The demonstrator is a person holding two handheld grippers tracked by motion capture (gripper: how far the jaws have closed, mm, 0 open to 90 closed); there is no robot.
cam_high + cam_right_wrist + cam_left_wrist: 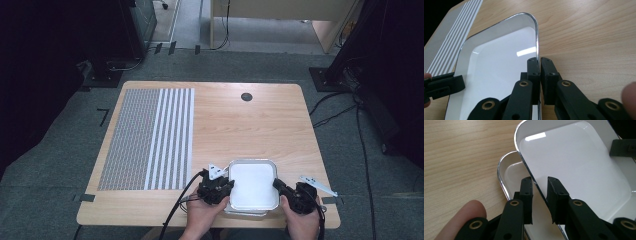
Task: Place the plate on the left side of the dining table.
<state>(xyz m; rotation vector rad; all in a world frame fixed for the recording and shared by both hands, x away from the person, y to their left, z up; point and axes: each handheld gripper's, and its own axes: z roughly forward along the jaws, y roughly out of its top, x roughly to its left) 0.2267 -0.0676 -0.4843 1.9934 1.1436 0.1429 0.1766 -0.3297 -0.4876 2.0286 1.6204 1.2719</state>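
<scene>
At the near edge of the wooden table (260, 115), a white tray (253, 182) sits on a second tray (507, 173). The right gripper (540, 65) is clamped on its rim; the left gripper (539, 185) straddles the opposite rim, jaws apart. Left of the tray lies a striped mat (150, 137). Beyond the table, grey carpet (60, 145), cables (340, 112).

You are working in a lab or test room, not a home; your wooden desk (260, 125) stands alone on grey carpet (60, 165) marked with black tape (102, 116); loose cables (362, 150) trail past the desk's right edge; a striped calibration-style mat (147, 137) covers its left side; dark equipment stands (107, 75) sit beyond the far corners.
</scene>
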